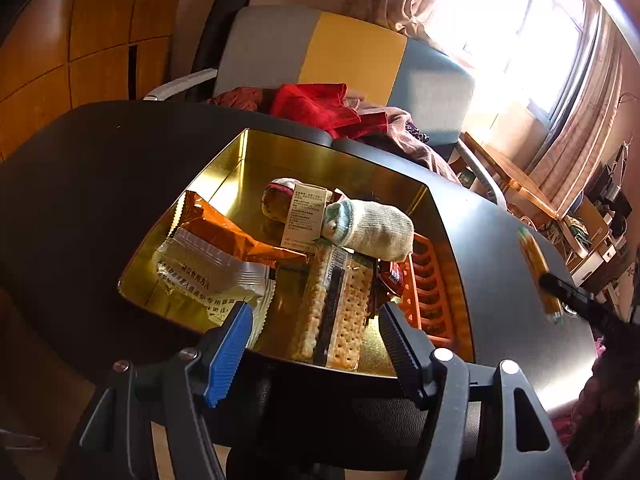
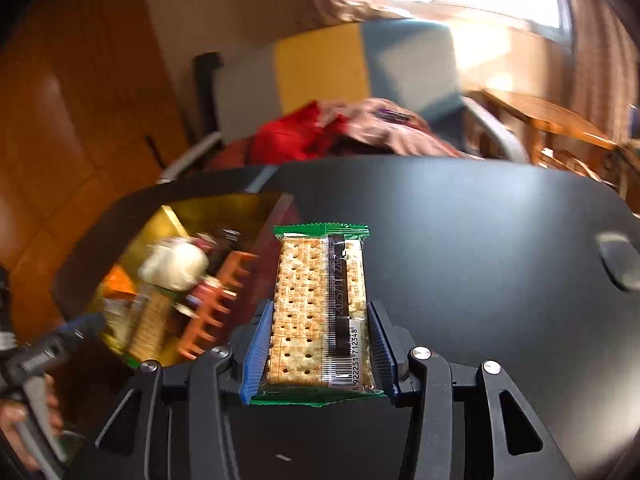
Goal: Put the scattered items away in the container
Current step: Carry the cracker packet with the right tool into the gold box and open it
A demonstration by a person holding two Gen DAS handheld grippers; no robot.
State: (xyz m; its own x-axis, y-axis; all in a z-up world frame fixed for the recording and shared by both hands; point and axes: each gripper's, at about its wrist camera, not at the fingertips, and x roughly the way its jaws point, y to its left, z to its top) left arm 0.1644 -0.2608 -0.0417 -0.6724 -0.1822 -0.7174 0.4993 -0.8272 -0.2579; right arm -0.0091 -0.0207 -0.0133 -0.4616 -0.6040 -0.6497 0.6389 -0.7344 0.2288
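Cracker pack (image 2: 320, 312) clamped in right tongs (image 2: 320, 344) (beside tin's (image 2: 176, 208) rim), left tongs (image 1: 316, 320) apart.

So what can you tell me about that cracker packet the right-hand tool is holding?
The cracker packet is a long, clear plastic sleeve with green crimped ends, showing pale square crackers dotted with holes. A dark seam strip with a printed date and a barcode runs along it. The right gripper pinches its near half between blue-padded fingers, its far end pointing away over the black table, right of the gold container. It looks sealed and intact.
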